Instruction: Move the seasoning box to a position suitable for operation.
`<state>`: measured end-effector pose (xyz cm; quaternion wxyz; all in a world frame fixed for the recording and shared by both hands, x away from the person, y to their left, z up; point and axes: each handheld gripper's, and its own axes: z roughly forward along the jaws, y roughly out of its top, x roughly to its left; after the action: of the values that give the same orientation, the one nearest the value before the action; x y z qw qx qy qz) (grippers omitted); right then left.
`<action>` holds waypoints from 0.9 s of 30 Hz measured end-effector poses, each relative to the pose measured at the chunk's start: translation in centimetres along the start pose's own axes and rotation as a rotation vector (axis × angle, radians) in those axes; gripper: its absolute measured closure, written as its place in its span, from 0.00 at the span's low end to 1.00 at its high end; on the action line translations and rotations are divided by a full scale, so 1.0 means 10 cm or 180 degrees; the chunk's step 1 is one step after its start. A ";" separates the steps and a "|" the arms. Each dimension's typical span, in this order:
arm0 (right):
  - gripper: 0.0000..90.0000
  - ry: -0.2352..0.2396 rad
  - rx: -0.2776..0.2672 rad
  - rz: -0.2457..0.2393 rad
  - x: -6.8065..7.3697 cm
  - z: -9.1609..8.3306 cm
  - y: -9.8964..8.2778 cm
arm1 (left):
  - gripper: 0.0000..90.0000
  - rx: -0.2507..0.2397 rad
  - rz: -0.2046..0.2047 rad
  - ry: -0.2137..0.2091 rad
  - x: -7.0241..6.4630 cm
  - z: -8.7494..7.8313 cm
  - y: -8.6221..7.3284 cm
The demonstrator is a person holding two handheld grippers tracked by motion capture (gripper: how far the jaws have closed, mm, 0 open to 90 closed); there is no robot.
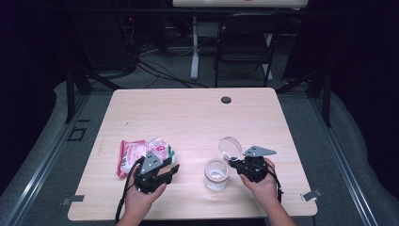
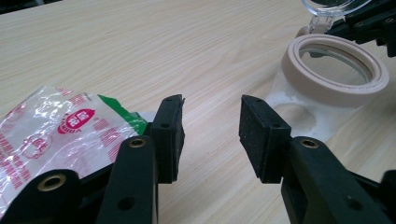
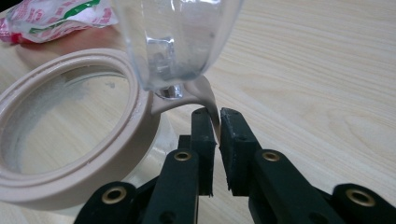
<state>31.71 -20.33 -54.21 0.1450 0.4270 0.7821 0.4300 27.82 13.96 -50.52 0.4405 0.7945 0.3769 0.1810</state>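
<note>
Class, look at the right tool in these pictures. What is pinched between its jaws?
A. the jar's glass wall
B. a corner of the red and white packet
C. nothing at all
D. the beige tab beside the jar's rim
D: in the right gripper view the right tool pinches the beige tab jutting from the jar, whose clear lid stands open.

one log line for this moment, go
right gripper: shut on beige tab of clear jar lid | left gripper: open, beside red-white plastic packet
</note>
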 end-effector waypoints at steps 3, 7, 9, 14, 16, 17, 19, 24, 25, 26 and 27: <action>0.92 -0.0022 0.0002 0.0017 -0.03 0.01 0.01 | 0.66 0.0010 -0.0001 0.0015 0.02 -0.01 -0.01; 0.91 -0.0025 -0.0024 0.0056 -0.05 0.02 0.01 | 0.66 0.0030 0.0001 0.0015 0.04 0.00 -0.01; 0.93 -0.0007 -0.0038 0.0038 -0.05 0.04 0.01 | 0.66 0.0041 -0.0005 0.0019 0.05 0.01 -0.02; 0.93 0.0006 -0.0055 0.0068 -0.06 0.07 0.02 | 0.65 0.0069 0.0006 0.0024 0.09 0.01 -0.03; 0.93 0.0013 -0.0058 0.0065 -0.07 0.07 0.02 | 0.65 0.0061 -0.0027 0.0047 0.10 0.01 -0.03; 0.93 0.0018 -0.0063 0.0063 -0.07 0.07 0.02 | 0.64 0.0058 -0.0031 0.0048 0.11 0.01 -0.03; 0.93 0.0033 -0.0067 0.0063 -0.07 0.07 0.02 | 0.64 0.0063 -0.0029 0.0042 0.13 0.00 -0.03; 0.92 0.0038 -0.0073 0.0029 -0.08 0.08 0.02 | 0.64 0.0048 -0.0035 0.0076 0.16 0.00 -0.04; 0.92 0.0032 -0.0066 0.0021 -0.08 0.09 0.02 | 0.63 0.0044 -0.0051 0.0092 0.16 0.00 -0.04; 0.92 0.0038 -0.0062 0.0020 -0.08 0.09 0.02 | 0.63 0.0050 -0.0034 0.0105 0.17 0.00 -0.05; 0.92 0.0041 -0.0059 0.0020 -0.08 0.09 0.03 | 0.63 0.0042 -0.0013 0.0135 0.17 0.00 -0.05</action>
<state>32.88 -20.40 -54.67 0.1425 0.4253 0.7777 0.4405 28.73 15.45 -51.03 0.4274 0.7926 0.3890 0.1944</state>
